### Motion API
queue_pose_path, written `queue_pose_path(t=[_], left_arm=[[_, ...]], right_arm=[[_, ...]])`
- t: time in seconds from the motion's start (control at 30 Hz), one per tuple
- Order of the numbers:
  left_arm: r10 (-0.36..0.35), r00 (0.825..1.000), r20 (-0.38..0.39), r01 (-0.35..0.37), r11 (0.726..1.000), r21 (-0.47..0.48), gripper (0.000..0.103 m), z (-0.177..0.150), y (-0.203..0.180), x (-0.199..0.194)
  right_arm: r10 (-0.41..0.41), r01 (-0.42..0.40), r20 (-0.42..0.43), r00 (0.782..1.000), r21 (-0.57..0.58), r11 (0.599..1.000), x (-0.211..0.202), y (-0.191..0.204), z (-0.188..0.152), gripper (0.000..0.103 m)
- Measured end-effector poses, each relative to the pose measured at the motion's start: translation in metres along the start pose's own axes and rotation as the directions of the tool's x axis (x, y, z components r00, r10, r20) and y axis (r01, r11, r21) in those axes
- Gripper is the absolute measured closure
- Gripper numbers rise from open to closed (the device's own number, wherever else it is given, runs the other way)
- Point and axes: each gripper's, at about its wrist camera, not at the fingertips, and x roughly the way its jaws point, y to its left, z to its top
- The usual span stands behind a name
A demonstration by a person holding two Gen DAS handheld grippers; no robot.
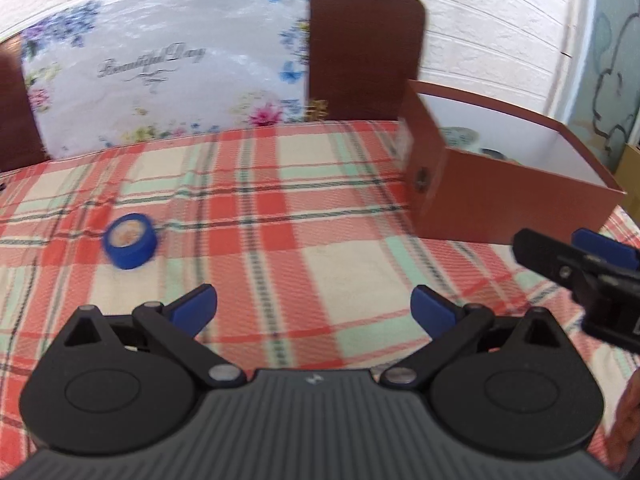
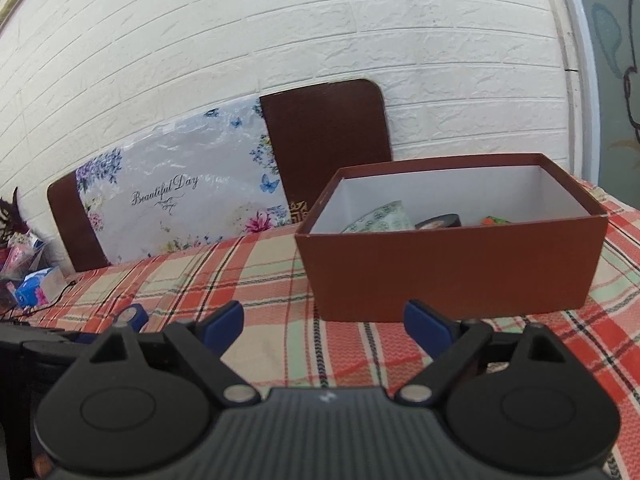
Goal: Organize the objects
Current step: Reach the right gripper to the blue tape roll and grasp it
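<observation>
A roll of blue tape (image 1: 130,246) lies on its side on the plaid-covered desk (image 1: 304,216), its open core facing the left wrist camera and showing a pale tan inside; motion blur softens its edges. From the left gripper (image 1: 314,308) it sits at about ten o'clock, well apart from the blue-padded fingers (image 1: 196,308), which stand spread wide with only cloth between them. The tablecloth (image 2: 280,276) is a check of red, cream and mint green crossed by thin dark lines.

At two o'clock in the same view stands a reddish-brown cardboard box (image 1: 508,196), open-topped and white inside. The right wrist view looks over its near rim (image 2: 456,228): a green-and-white patterned roll (image 2: 380,218) leans at the left of the interior, a dark roll (image 2: 438,222) beside it, and something orange-and-green (image 2: 496,220) peeks up toward the right. The right gripper (image 2: 324,326) hovers just short of the box's near wall, its fingers (image 2: 424,326) held wide apart and gripping nothing.

In the right wrist view the blue roll shows only in part at nine o'clock (image 2: 134,316), behind the gripper's left shoulder. A brown board with a floral "Beautiful Day" sheet (image 2: 180,208) leans against the white brick wall (image 2: 280,40).
</observation>
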Motion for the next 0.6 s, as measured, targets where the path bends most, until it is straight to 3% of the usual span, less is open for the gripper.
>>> queue_pose_path(t=[0.13,0.23,0.33,0.43,0.47,0.53,0.6], left_arm=[[0.111,0.994,0.013,-0.109,0.988,-0.113,0.0,-0.011,0.062,0.0],[0.232,0.973,0.006,-0.223,0.942,-0.252,0.0,-0.019,0.117,0.002],[0.376,0.927,-0.011,-0.357,0.87,-0.34,0.0,-0.03,0.159,0.006],[0.488,0.872,-0.022,-0.463,0.811,-0.359,0.001,-0.049,0.181,0.016],[0.476,0.879,-0.026,-0.448,0.805,-0.389,0.0,-0.056,0.187,0.018],[0.458,0.888,0.038,-0.404,0.818,-0.409,0.0,-0.056,0.187,0.009],[0.455,0.89,0.027,-0.411,0.827,-0.385,0.0,-0.055,0.184,0.014]], right_arm=[[0.057,-0.06,-0.063,0.996,-0.045,0.997,0.019,0.022,-0.007,0.013],[0.118,-0.133,-0.161,0.98,-0.083,0.988,0.041,0.046,-0.018,0.013],[0.173,-0.216,-0.241,0.955,-0.165,0.962,0.066,0.08,-0.026,0.013],[0.224,-0.296,-0.268,0.937,-0.269,0.916,0.088,0.121,-0.029,0.013],[0.243,-0.321,-0.266,0.933,-0.311,0.895,0.096,0.136,-0.029,0.013],[0.284,-0.364,-0.253,0.925,-0.375,0.853,0.112,0.161,-0.027,0.014],[0.31,-0.39,-0.25,0.917,-0.413,0.823,0.131,0.183,-0.025,0.017]])
